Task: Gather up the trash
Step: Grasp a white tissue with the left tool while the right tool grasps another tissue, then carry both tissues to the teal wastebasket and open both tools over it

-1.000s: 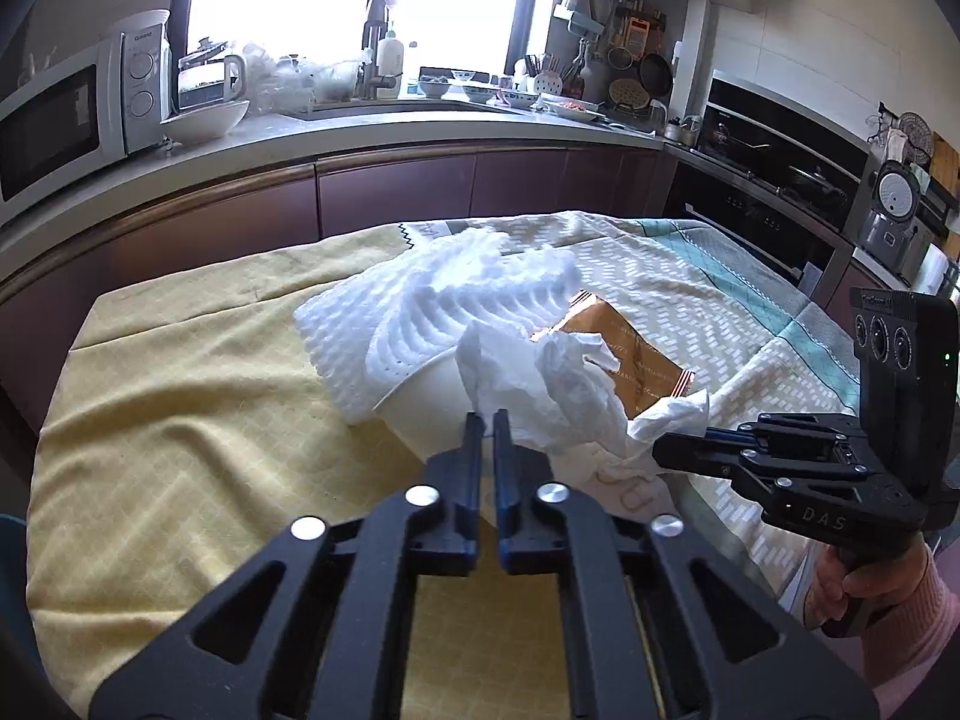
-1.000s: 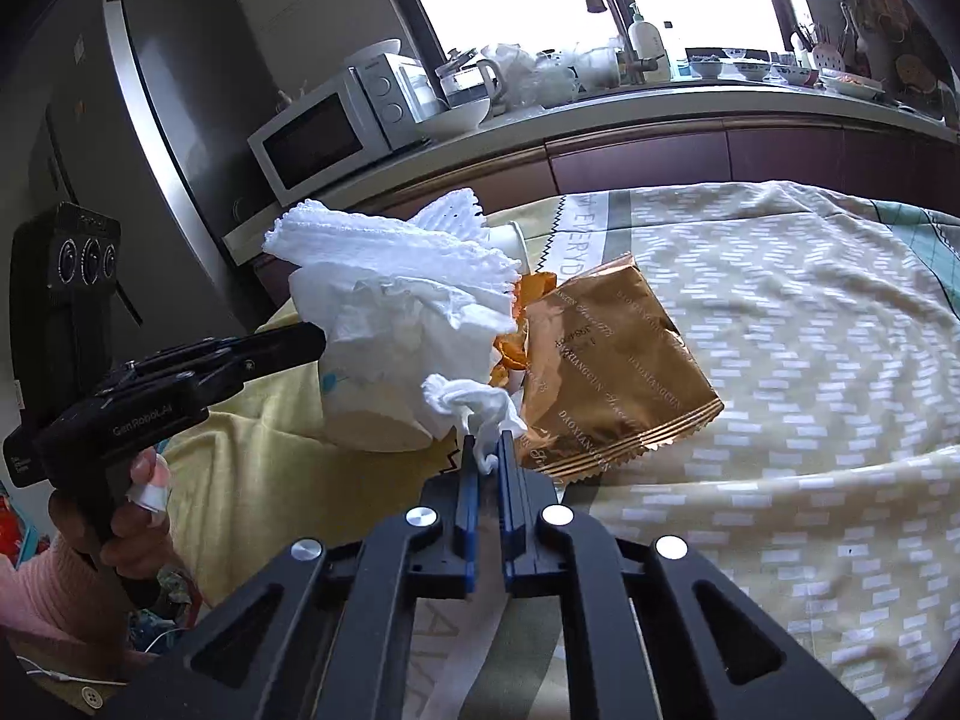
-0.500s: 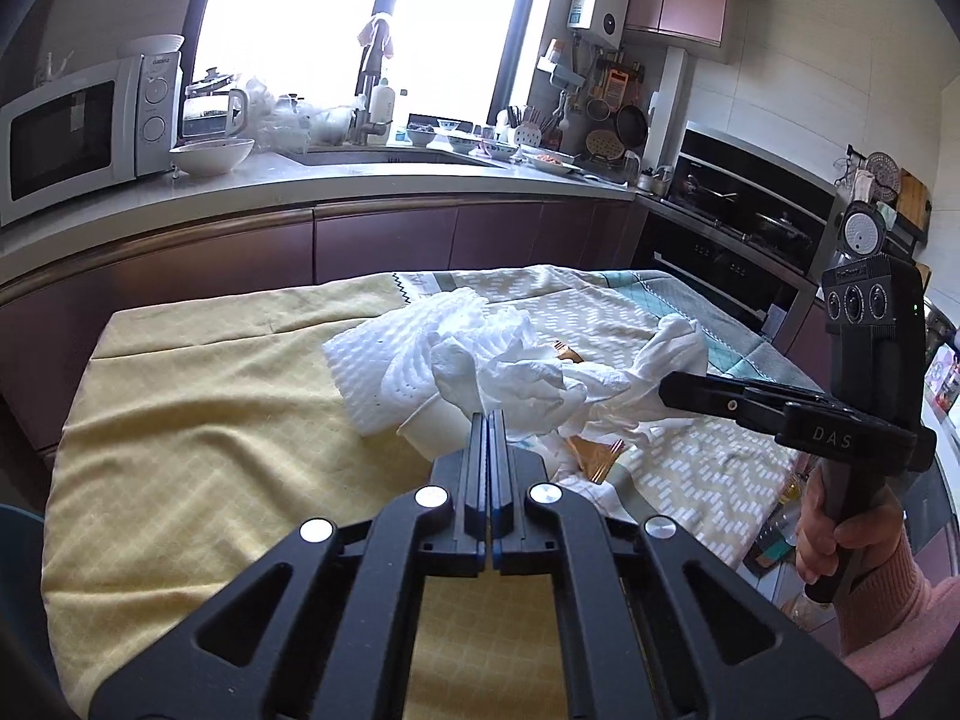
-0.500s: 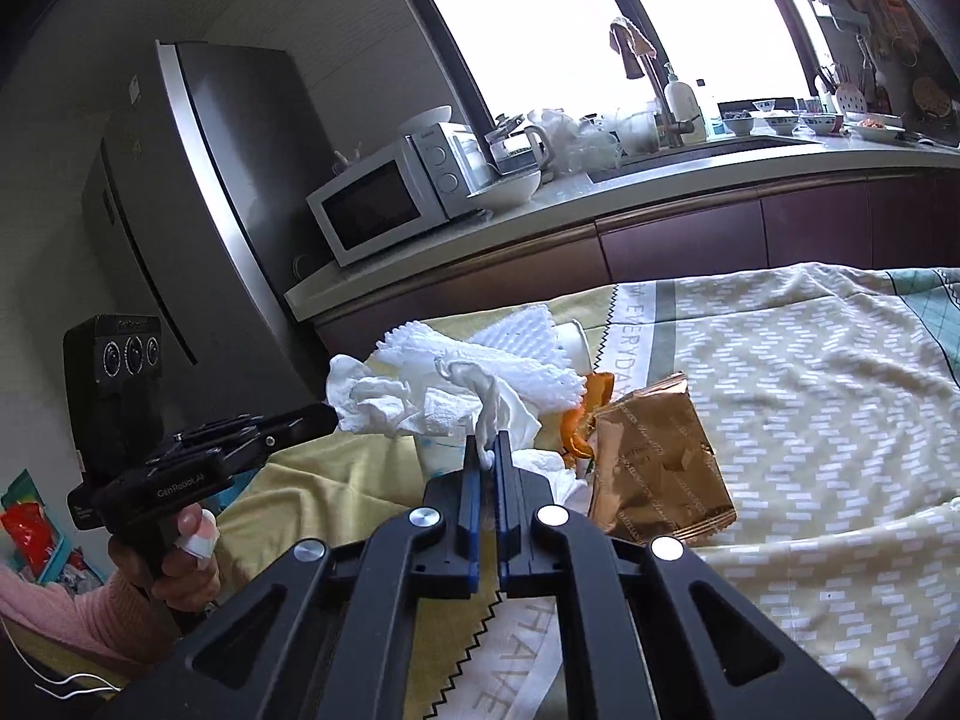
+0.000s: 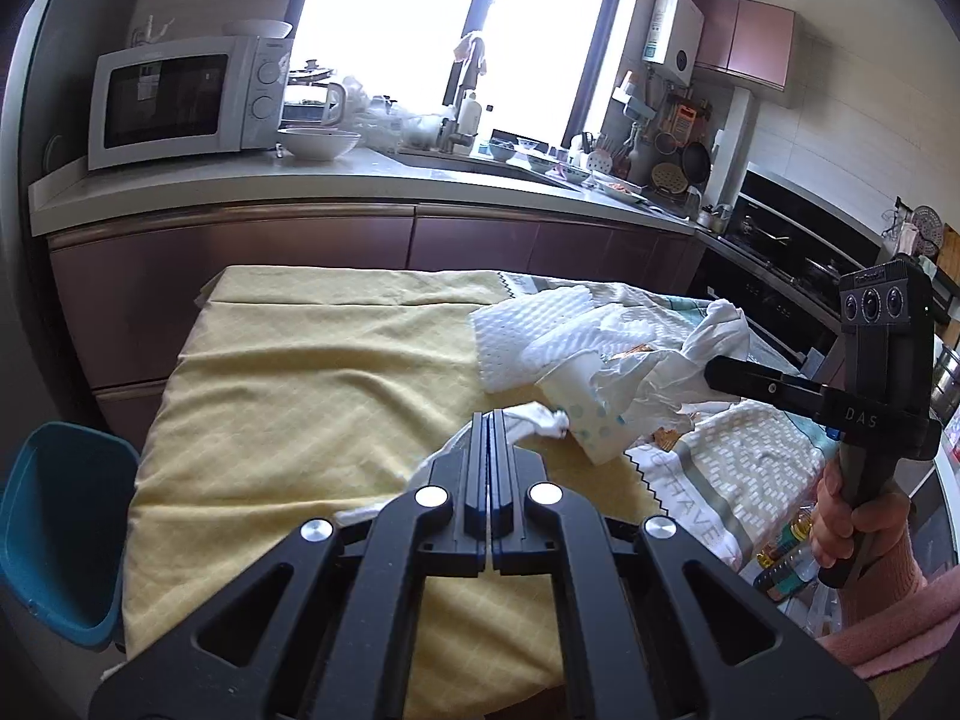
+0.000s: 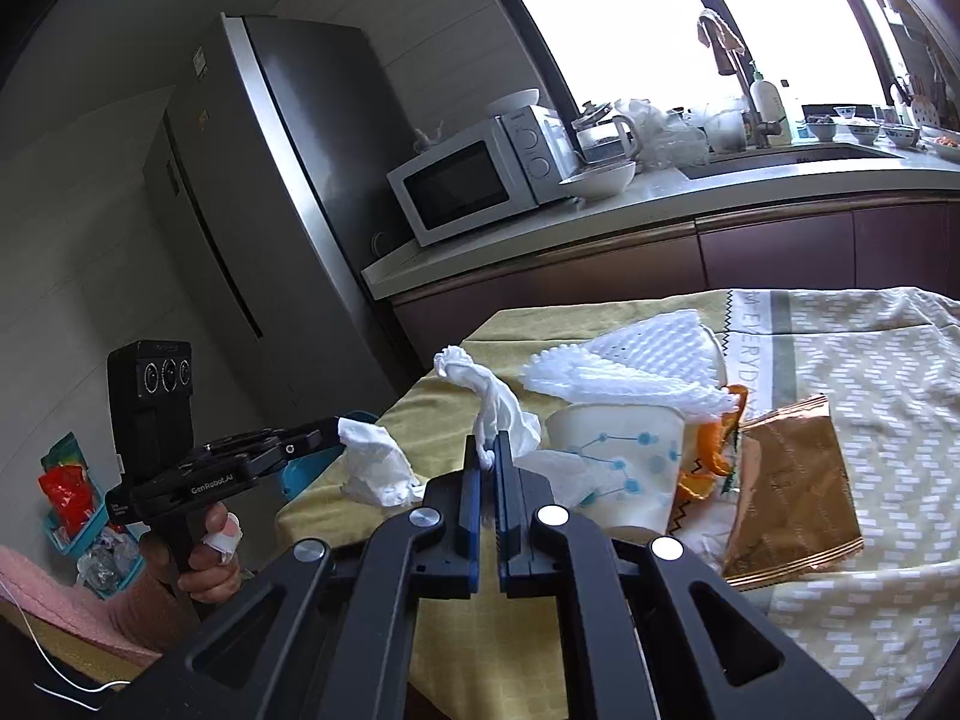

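Left wrist view: left claw (image 5: 491, 420) closed, pinching a white tissue (image 5: 537, 420); beyond it to the right, the paper cup (image 5: 591, 414) on the worktop (image 5: 312, 396).

Right wrist view: right claw (image 6: 491, 444) clamped on a second tissue (image 6: 495, 396); left claw (image 6: 330, 429) off to its left holds its tissue (image 6: 375, 462); cup (image 6: 624, 462) and brown wrapper (image 6: 792, 492) lie to the right.

The right hand-held gripper (image 5: 714, 373) says "DAS". The left hand-held gripper (image 6: 336, 429) says "GenRobot.AI". The cloth (image 6: 753, 333) says "EVERYDAY".
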Tool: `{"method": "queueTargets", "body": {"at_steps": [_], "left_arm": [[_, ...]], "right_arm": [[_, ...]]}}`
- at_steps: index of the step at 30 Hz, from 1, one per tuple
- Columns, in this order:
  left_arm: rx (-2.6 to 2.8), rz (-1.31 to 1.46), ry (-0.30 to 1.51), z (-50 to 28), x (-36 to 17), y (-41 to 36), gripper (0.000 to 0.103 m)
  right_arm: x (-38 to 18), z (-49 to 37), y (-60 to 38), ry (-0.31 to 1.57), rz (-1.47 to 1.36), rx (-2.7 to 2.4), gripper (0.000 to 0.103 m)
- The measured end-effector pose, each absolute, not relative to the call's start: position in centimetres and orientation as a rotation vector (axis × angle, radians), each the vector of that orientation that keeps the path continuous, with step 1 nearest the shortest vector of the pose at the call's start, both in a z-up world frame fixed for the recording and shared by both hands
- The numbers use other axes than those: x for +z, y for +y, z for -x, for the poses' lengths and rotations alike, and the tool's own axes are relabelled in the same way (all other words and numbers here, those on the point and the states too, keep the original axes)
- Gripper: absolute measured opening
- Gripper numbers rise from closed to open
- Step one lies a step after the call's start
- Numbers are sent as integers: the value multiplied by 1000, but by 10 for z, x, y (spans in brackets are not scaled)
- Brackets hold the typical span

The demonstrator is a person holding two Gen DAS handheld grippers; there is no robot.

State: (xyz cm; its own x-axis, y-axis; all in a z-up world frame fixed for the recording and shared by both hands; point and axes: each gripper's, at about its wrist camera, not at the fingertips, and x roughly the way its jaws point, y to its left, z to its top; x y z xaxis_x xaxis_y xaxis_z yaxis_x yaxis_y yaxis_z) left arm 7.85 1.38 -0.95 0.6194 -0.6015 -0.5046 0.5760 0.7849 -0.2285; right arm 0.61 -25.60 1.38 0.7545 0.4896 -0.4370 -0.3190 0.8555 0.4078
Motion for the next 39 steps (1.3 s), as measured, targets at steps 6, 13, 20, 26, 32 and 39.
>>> {"method": "queueTargets", "body": {"at_steps": [6, 13, 20, 26, 32, 39], "left_arm": [[-610, 73, 577, -75, -5, 48, 1], [-521, 96, 545, -71, 5, 88, 1], [-424, 106, 519, -65, 13, 126, 1], [-337, 122, 496, -64, 17, 160, 1], [-248, 130, 491, -68, 17, 193, 1], [-165, 156, 506, -81, 9, 228, 1]], "right_arm": [[10, -25, -225, 591, -312, 522, 3], [8, -49, -188, 627, -293, 602, 3], [8, -71, -152, 649, -271, 678, 3], [11, -87, -123, 664, -254, 748, 3], [16, -105, -94, 675, -242, 822, 3], [19, -126, -54, 702, -227, 899, 3]]}}
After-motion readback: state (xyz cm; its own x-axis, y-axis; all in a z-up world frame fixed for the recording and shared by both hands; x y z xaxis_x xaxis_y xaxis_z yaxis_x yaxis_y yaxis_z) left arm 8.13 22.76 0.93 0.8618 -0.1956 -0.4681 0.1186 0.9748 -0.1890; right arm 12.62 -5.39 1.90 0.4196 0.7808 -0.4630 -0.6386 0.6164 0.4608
